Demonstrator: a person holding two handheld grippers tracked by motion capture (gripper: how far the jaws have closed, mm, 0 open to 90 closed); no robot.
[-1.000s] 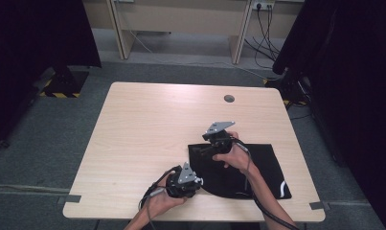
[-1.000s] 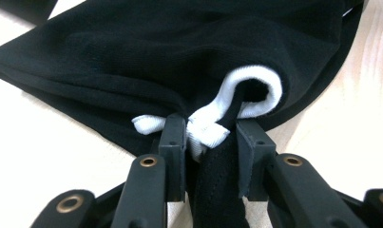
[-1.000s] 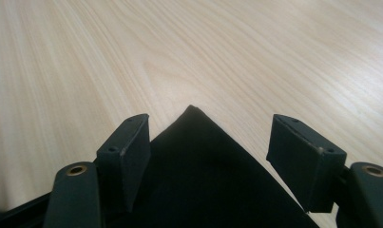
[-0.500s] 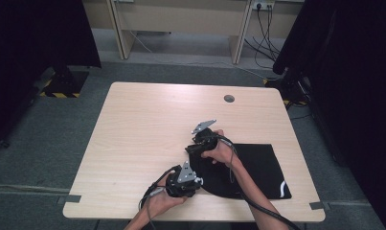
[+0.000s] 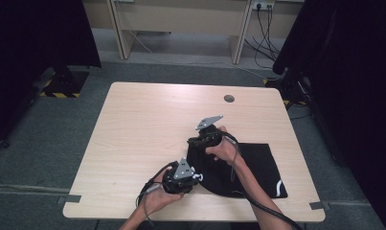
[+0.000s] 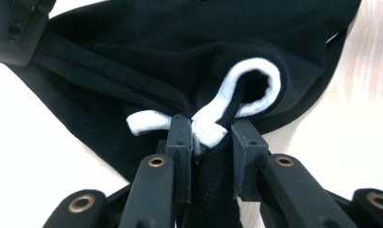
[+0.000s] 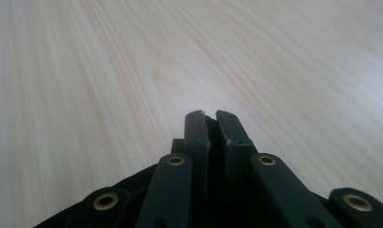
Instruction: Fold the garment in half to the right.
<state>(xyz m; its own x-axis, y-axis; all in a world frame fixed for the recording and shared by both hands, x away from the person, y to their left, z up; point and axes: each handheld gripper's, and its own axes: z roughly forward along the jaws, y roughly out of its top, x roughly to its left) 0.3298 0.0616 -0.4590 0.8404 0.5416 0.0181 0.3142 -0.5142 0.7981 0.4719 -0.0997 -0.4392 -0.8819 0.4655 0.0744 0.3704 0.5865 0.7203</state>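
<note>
Cloth, black, lies at the table's near right side. Left gripper pinches its white-corded edge; farther off, right gripper has just clamped its far corner, likely to pull it flat

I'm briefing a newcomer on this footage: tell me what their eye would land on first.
First, the black fabric garment spread on the right half of the pale wooden table, stark against the light wood. Next, its white drawstring loop, bright against the dark cloth, clamped with a fold of fabric in the left tool at the near edge. The right tool has just closed, with dark cloth pinched at the garment's far left corner.
</note>
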